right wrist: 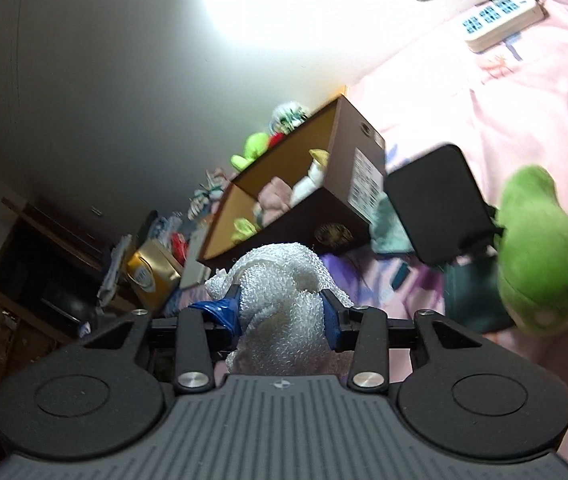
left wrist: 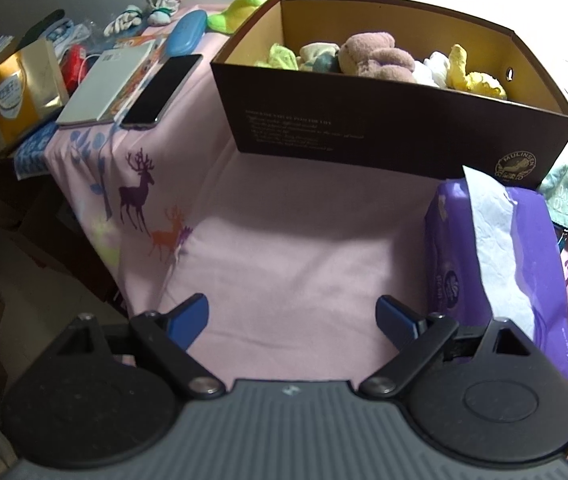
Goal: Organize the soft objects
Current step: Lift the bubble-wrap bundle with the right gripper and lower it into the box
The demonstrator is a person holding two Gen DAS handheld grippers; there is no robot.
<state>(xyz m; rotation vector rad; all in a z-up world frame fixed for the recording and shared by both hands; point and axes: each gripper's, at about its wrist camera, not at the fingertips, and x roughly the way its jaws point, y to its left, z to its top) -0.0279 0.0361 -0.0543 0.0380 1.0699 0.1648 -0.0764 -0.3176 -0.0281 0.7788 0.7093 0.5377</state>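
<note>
A dark brown cardboard box [left wrist: 384,128] stands on the pink cloth and holds several soft toys, among them a pink-brown plush [left wrist: 376,56] and a yellow one [left wrist: 472,74]. My left gripper [left wrist: 292,316] hangs open over bare pink cloth in front of the box, nothing between its blue pads. In the right wrist view my right gripper [right wrist: 281,312] is shut on a white fluffy soft toy [right wrist: 279,284], lifted above the bed. The same box [right wrist: 304,204] appears tilted beyond it. A green plush [right wrist: 540,252] lies at the right.
A purple tissue pack [left wrist: 496,264] with a white sheet sticking out lies right of my left gripper. A phone [left wrist: 161,90], a notebook [left wrist: 103,84], a blue case [left wrist: 185,34], socks and a neon-green plush [left wrist: 243,4] lie behind. A black pad [right wrist: 440,204] and power strip [right wrist: 500,20] are on the bed.
</note>
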